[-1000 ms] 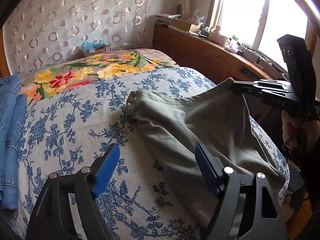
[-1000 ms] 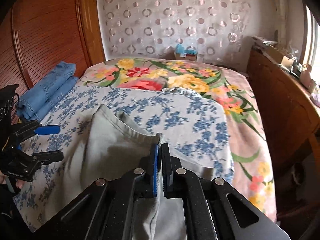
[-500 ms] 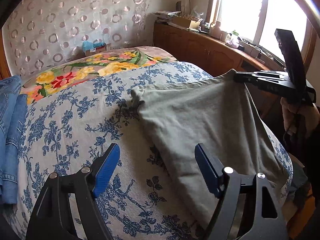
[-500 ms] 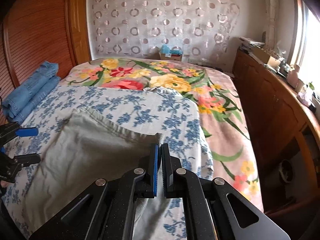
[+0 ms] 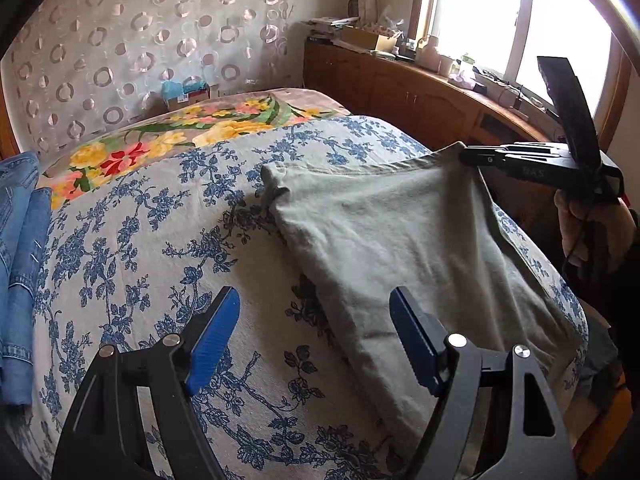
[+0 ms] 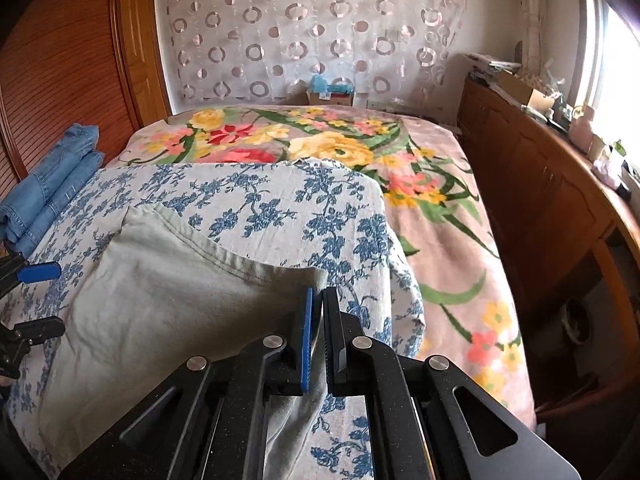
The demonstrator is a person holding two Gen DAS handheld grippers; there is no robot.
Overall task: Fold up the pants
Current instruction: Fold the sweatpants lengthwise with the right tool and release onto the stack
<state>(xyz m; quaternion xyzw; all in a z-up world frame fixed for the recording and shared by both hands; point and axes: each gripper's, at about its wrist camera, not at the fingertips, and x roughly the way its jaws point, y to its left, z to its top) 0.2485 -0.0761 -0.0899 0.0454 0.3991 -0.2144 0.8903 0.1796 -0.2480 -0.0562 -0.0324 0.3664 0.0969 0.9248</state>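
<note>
Jaws clamped on cloth: the right gripper [image 6: 316, 336] pinches a hemmed corner of the pale grey-green cotton pants [image 6: 168, 288], lifting that edge off the bed, probably to pull the fabric taut and flat before a fold. The left gripper [image 5: 316, 336] hovers with blue pads spread wide, holding nothing, just above the pants' near edge. The pants lie on the white blue-flowered bedspread [image 5: 160, 220]. Farther off, folded blue denim jeans [image 6: 56, 184] sit beside the wooden headboard; beyond lies a flowered pink blanket [image 6: 440, 220].
</note>
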